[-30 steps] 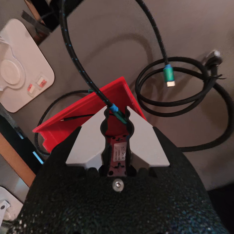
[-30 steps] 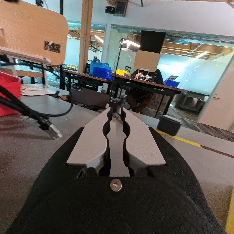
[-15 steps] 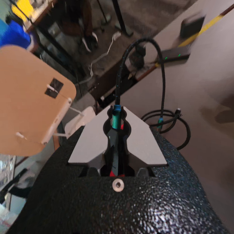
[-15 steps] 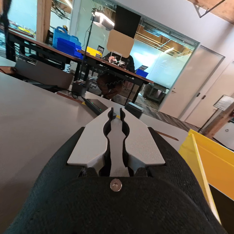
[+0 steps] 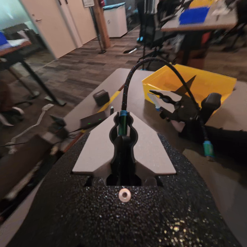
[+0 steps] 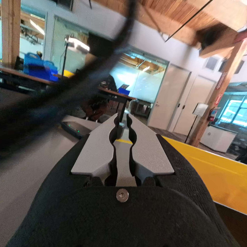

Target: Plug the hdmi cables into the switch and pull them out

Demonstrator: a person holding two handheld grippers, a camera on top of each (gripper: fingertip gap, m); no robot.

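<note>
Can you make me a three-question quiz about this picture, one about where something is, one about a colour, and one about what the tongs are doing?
1. Where is the yellow bin?
A. On the floor
B. On the table behind the right tongs
C. Hanging from the ceiling

2. What colour is the plug shell in the left tongs?
A. Green
B. Red
C. White

3. What are the right tongs doing?
A. Squeezing a plug
B. Squeezing the bin
C. Holding nothing

Answers: 1 B, the bin sits on the grey table just past the right tongs. 2 A, the HDMI plug between the fingers is green with a blue collar. 3 C, the right wrist view shows an empty slit between the fingers, with table showing through.
</note>
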